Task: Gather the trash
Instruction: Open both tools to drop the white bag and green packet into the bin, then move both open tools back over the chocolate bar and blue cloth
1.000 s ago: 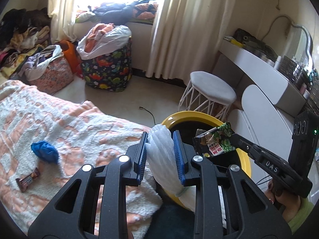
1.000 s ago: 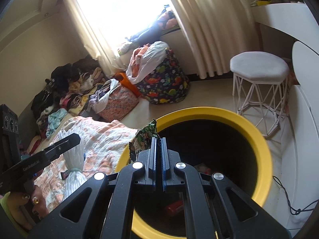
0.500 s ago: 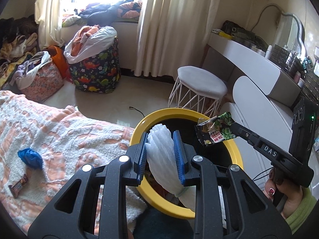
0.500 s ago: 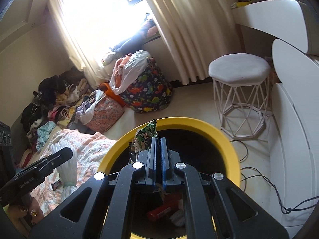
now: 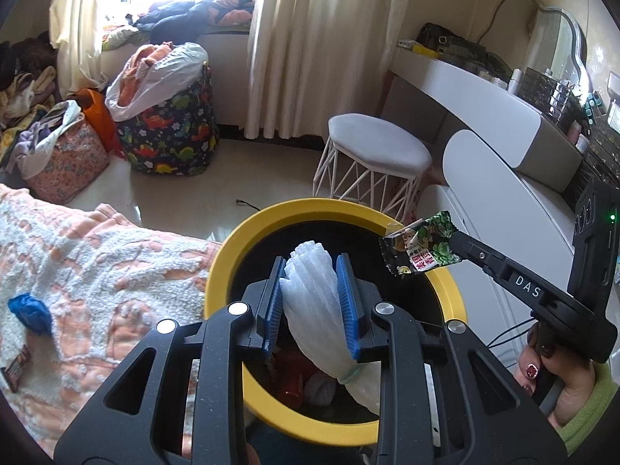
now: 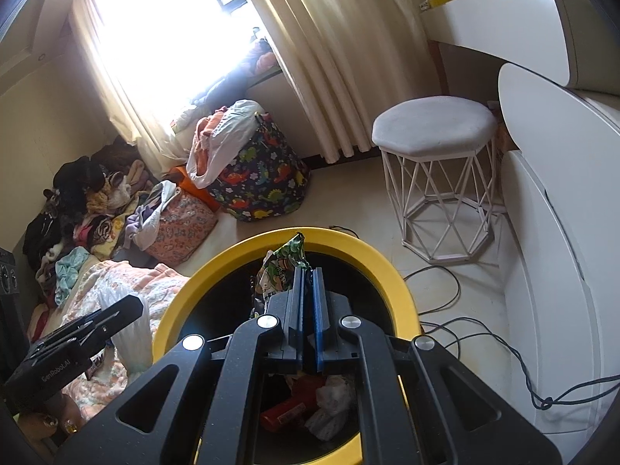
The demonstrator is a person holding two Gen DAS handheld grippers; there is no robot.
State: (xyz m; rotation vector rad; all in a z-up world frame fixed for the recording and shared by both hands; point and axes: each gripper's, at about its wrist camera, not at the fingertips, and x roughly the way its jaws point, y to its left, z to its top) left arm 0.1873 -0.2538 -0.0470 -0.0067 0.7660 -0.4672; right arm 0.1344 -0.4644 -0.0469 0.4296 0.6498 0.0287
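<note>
Left wrist: left gripper (image 5: pixel 310 294) pinches white foam sleeve (image 5: pixel 314 298).

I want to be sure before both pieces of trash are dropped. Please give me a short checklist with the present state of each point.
1. Left gripper holds the white foam net: ok.
2. Right gripper holds the green snack wrapper: ok.
3. Foam net over the yellow bin opening: ok.
4. Wrapper over the opening: ok in the right wrist view.
5. Room left inside the bin: ok, trash lies only at the bottom.
6. Bed cleared: not ok, blue scrap and snack bar remain.
</note>
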